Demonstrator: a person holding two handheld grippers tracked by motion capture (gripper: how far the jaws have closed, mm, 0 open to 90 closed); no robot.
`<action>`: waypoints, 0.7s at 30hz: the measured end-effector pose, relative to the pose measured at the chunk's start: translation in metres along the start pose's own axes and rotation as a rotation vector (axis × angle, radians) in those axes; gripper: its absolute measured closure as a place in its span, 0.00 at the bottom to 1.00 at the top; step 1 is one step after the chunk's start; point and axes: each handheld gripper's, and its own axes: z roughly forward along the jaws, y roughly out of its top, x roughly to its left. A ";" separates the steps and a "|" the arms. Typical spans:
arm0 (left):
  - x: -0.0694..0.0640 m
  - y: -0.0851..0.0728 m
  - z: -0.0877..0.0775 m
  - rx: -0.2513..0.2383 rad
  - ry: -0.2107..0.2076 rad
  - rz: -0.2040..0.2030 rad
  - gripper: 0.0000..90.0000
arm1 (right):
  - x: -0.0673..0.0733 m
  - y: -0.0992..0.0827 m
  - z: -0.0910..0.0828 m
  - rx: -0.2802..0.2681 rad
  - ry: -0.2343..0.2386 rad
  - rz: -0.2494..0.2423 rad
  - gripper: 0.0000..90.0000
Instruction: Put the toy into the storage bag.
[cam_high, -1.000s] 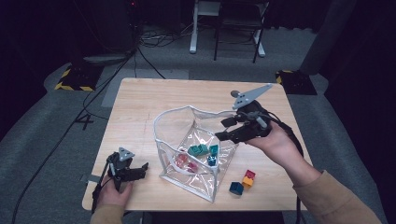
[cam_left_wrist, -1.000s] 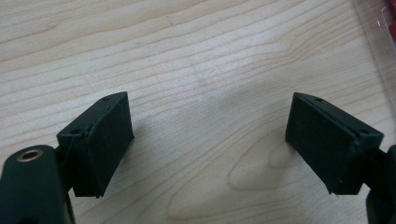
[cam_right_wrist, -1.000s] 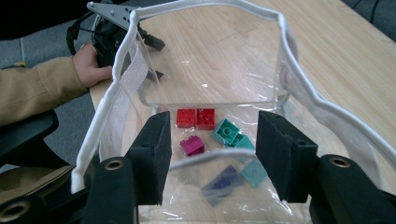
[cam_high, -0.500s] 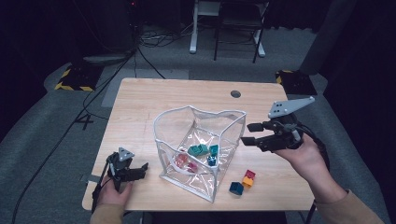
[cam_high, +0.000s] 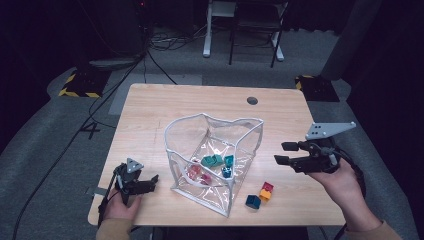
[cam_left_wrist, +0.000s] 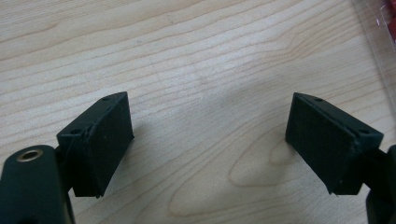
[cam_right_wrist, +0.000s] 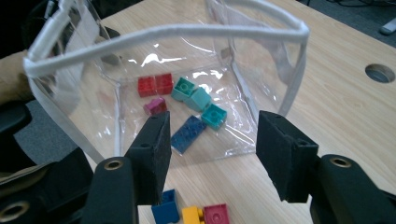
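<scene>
Clear plastic pouch (cam_high: 215, 155) with white piping stands open on the wooden table (cam_high: 150, 115), slightly right of centre, mouth up. Inside on its floor: two red bricks (cam_right_wrist: 155, 85), a magenta brick (cam_right_wrist: 155, 106), three teal bricks (cam_right_wrist: 197, 99), one dark blue brick (cam_right_wrist: 188, 134), lying loose and partly touching.

On the table just outside the pouch's near right corner: blue brick (cam_high: 252, 201), yellow brick (cam_high: 264, 195), red-pink brick (cam_high: 268, 187). Yellow and red-pink touch; the blue one sits just beside them.

Right gripper (cam_high: 285, 152) is held above the table to the right of the pouch, near it but apart, jaws pointing toward the pouch wall. Jaws stand moderately apart, nothing between the pads. In the right gripper view the three loose bricks lie below the jaws.

Left gripper (cam_high: 145, 182) sits low at the table's near left corner, left of the pouch, well apart from the bricks. Jaws wide, bare wood between them, pouch edge at upper right of the left gripper view.
</scene>
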 end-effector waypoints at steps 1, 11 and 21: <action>0.000 0.000 0.000 0.000 0.000 0.000 0.17 | 0.000 -0.005 0.001 -0.001 -0.006 0.004 0.51; 0.000 0.000 0.000 0.000 0.000 0.000 0.17 | -0.010 -0.055 0.029 0.062 -0.039 0.057 0.51; 0.000 0.000 0.000 0.001 0.000 0.002 0.17 | -0.004 -0.094 0.062 0.127 0.004 0.046 0.56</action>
